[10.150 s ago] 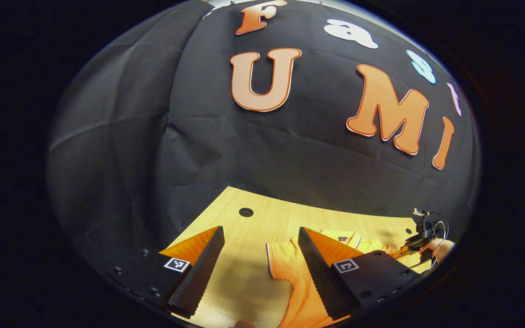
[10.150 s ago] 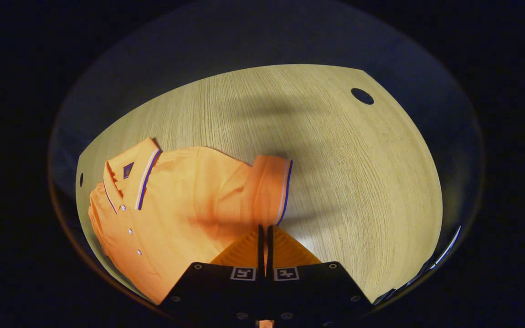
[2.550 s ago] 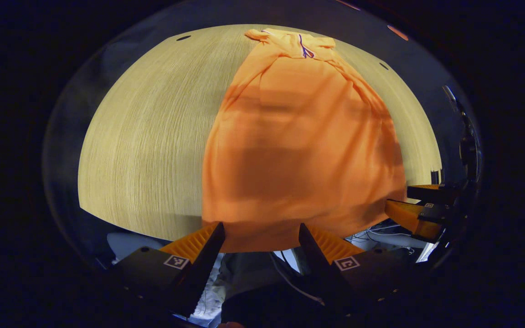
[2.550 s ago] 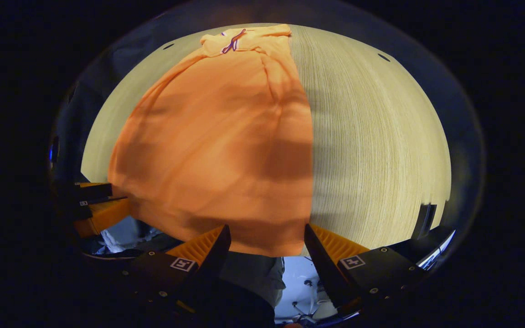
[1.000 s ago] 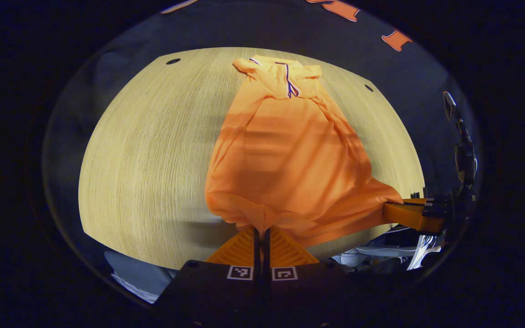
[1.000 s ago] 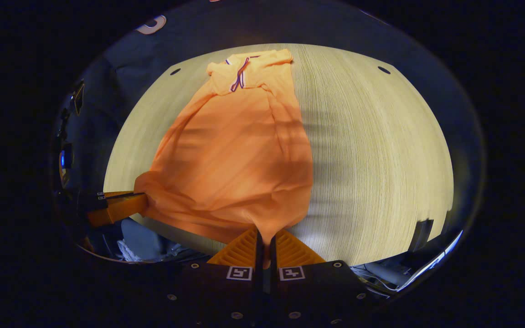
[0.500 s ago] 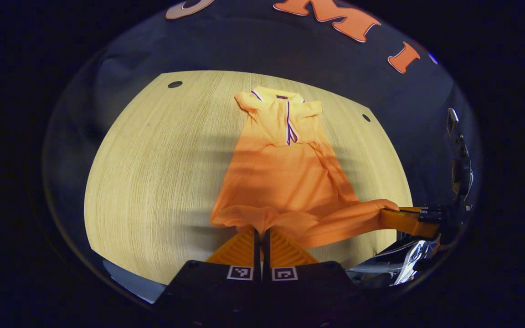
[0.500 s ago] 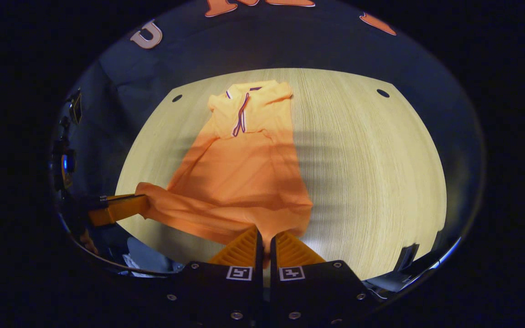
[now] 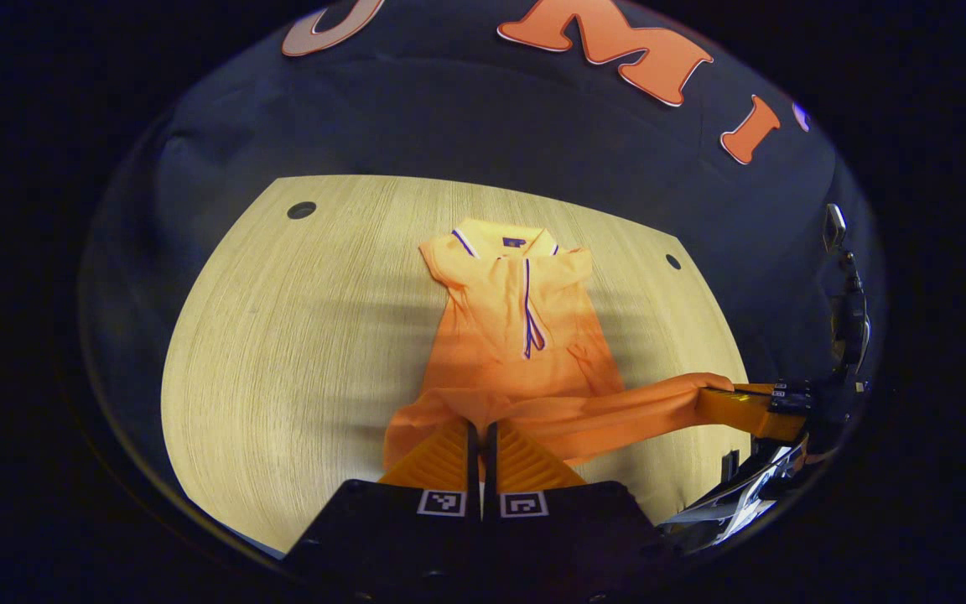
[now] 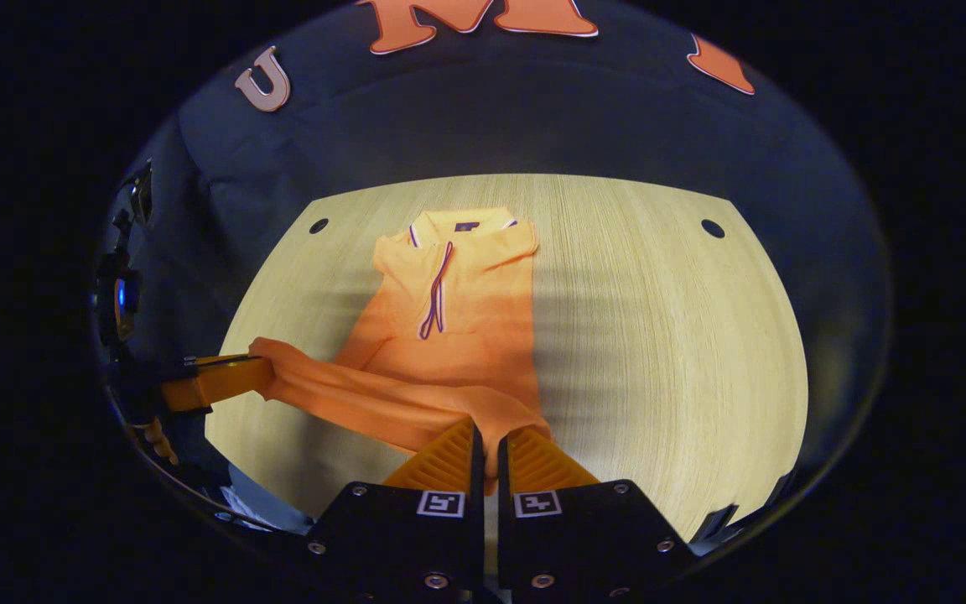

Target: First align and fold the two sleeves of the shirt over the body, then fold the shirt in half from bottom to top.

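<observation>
Shirt (image 9: 525, 335): hem now lifting toward collar vs a sec ago, sleeves already in. I'm keeping left gripper (image 9: 480, 436) & right gripper (image 10: 490, 445) both clenched on hem corners. Bottom-to-top fold starting.

We see the shirt (image 9: 516, 335) on the table (image 9: 282, 335), collar (image 9: 504, 243) at the far end; the near hem hangs lifted between the left gripper (image 9: 480, 432) and right gripper (image 10: 489, 436).
</observation>
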The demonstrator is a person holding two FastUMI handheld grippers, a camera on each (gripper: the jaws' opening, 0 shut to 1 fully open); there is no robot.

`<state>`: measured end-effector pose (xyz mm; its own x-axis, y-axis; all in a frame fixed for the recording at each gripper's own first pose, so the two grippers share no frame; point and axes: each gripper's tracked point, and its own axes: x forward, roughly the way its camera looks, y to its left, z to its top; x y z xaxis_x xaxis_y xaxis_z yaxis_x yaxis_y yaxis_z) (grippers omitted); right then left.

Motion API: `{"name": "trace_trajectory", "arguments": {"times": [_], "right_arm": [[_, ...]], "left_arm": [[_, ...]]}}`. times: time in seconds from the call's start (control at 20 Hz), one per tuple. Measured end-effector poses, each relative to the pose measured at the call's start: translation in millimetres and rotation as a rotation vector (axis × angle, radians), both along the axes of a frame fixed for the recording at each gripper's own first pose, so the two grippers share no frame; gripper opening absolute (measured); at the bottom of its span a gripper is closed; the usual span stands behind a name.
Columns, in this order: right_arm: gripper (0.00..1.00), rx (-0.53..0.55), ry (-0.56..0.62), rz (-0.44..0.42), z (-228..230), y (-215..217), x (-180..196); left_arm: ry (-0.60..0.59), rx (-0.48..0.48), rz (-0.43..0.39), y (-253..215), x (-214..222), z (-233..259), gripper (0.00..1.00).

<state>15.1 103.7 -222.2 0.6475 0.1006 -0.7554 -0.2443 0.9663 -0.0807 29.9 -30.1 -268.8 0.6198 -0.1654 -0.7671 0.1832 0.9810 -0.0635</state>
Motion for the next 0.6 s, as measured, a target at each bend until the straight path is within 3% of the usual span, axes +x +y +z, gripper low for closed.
{"name": "trace_trajectory", "arguments": {"times": [0.35,0.6], "right_arm": [[0.07,-0.01,-0.082,0.009,25.6,11.9,87.4],[0.07,-0.026,-0.109,-0.002,22.6,16.8,138.9]], "left_arm": [[-0.06,0.011,-0.038,-4.5,85.6,13.4,0.0],[-0.101,-0.001,-0.012,-5.9,150.7,8.4,0.0]]}}
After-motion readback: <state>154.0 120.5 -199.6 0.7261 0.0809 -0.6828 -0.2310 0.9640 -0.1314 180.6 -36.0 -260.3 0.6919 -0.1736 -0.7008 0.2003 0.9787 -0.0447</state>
